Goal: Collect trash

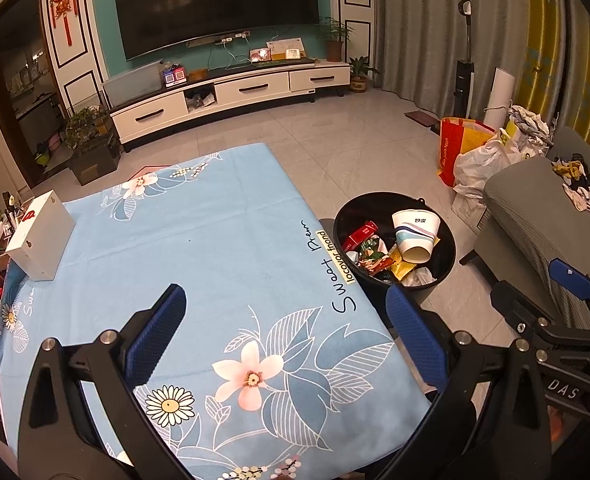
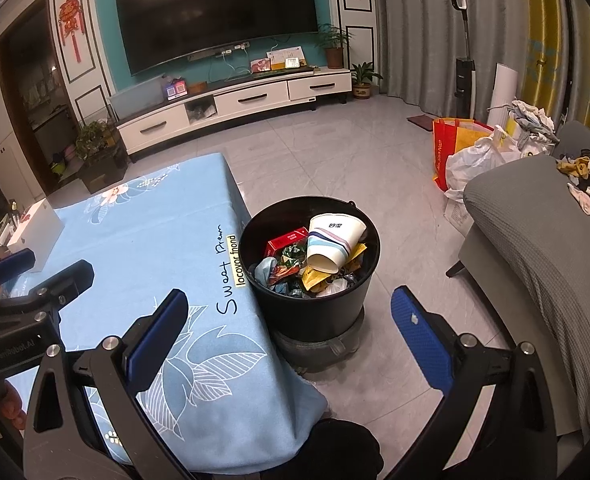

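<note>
A black trash bin point(image 1: 343, 220) point(image 2: 315, 312) stands on the floor beside the table's right edge. It holds a striped paper cup point(image 1: 415, 234) point(image 2: 333, 242), a red box point(image 1: 359, 235) point(image 2: 286, 240) and several wrappers point(image 2: 319, 278). My left gripper point(image 1: 287, 332) is open and empty above the blue flowered tablecloth point(image 1: 199, 248) point(image 2: 143, 248). My right gripper point(image 2: 289, 332) is open and empty, near the bin and above the table's corner. The right gripper also shows at the right edge of the left wrist view point(image 1: 555, 312).
A white box point(image 1: 41, 240) point(image 2: 35, 228) lies on the table's left side, with clutter beyond it. A grey sofa point(image 2: 535, 248) stands right of the bin. Bags point(image 2: 471, 152) sit on the floor behind. A TV cabinet point(image 1: 231, 92) lines the far wall.
</note>
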`<control>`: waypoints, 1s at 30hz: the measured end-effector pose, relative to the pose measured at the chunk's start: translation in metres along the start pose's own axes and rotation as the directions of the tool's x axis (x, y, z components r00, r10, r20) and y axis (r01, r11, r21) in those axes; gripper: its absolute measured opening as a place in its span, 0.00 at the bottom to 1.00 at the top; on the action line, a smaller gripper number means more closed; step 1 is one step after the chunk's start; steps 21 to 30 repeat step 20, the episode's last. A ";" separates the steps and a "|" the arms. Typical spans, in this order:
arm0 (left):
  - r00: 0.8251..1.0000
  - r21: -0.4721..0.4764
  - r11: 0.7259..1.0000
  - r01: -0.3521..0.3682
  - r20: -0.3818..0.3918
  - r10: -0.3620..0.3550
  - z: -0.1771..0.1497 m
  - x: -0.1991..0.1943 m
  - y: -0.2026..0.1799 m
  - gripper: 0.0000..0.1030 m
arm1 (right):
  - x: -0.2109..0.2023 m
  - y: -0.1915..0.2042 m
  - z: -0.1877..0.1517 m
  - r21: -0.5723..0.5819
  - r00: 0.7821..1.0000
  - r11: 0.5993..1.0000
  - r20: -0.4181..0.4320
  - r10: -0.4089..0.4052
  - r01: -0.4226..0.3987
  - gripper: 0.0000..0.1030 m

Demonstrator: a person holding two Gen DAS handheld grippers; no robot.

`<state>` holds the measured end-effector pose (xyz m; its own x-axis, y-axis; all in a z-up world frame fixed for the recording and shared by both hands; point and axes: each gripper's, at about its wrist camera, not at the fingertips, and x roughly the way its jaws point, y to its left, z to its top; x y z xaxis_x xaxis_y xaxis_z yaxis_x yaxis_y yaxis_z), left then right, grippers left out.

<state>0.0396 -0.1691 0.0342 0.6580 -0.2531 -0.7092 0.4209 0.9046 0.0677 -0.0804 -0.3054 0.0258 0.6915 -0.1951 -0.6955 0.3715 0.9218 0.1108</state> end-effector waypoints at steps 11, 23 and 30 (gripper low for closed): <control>1.000 -0.005 1.000 0.000 0.001 0.000 0.000 -0.002 0.000 0.97 | 0.000 0.000 -0.001 -0.001 1.000 1.000 0.002 0.001 -0.001 0.97; 1.000 -0.013 1.000 -0.010 -0.002 0.010 0.000 -0.003 0.002 0.97 | -0.001 0.001 0.000 -0.002 1.000 1.000 0.004 0.001 -0.001 0.97; 1.000 -0.013 1.000 -0.010 -0.002 0.010 0.000 -0.003 0.002 0.97 | -0.001 0.001 0.000 -0.002 1.000 1.000 0.004 0.001 -0.001 0.97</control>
